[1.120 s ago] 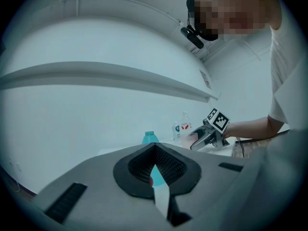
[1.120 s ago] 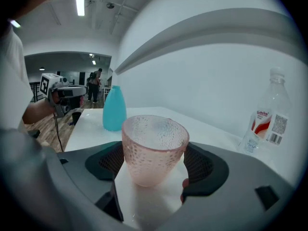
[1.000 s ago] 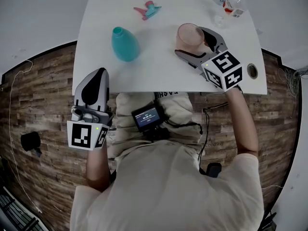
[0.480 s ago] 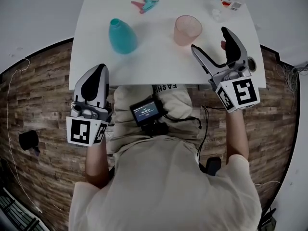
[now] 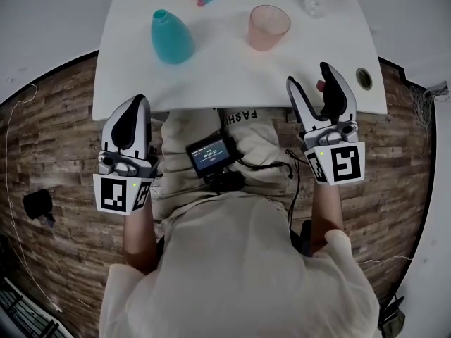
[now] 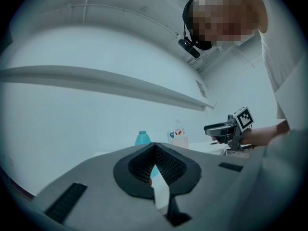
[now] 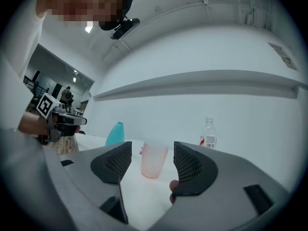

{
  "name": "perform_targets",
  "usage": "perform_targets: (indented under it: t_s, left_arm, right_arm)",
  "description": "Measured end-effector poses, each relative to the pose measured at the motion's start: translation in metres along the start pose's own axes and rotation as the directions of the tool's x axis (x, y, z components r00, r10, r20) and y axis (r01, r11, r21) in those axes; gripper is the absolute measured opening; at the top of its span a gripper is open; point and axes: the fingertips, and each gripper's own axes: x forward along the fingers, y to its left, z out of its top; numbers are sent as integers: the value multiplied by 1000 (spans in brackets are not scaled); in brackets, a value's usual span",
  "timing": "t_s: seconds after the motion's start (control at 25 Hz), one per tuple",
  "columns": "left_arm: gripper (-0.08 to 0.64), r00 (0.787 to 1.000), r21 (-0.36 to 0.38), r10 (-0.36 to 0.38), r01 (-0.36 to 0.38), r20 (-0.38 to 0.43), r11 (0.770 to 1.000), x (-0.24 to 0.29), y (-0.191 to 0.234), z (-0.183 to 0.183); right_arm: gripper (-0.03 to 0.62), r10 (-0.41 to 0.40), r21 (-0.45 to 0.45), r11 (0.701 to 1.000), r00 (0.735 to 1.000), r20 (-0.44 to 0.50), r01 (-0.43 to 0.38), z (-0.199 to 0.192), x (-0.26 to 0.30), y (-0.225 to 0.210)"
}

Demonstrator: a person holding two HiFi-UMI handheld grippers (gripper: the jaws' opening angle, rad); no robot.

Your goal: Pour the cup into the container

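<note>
Since the earlier frames, the right gripper (image 5: 309, 77) has drawn back from the cup (image 5: 268, 27) to the near edge of the white table (image 5: 232, 83). Its jaws have just been closing partway but stand apart, with nothing between them. The left gripper (image 5: 138, 103) hovers off the table's near-left corner, jaws pressed together and empty. The teal container (image 5: 171, 39) stands upright at far left. The pink cup stands upright to its right, well apart from both grippers.
</note>
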Motion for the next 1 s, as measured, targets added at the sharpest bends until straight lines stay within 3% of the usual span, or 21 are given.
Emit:
perform_targets:
  t_s: [0.28, 0.72, 0.88, 1.0]
  left_arm:
    - [11, 1000, -3, -10, 10, 14, 1000, -10, -21, 1]
    - [9, 1000, -2, 18, -18, -19, 1000, -48, -42, -13]
    - [9, 1000, 5, 27, -26, -7, 1000, -61, -55, -8]
    - [9, 999, 4, 32, -32, -6, 999, -69, -59, -8]
  right_arm:
    - [264, -39, 21, 999, 991, 127, 36, 20, -24, 3]
    - [233, -43, 60, 998, 985, 167, 33, 14, -61, 17]
    - [229, -17, 39, 999, 980, 200, 9, 32, -71, 24]
    - [225, 45, -35, 999, 981, 188, -39, 37, -76, 44]
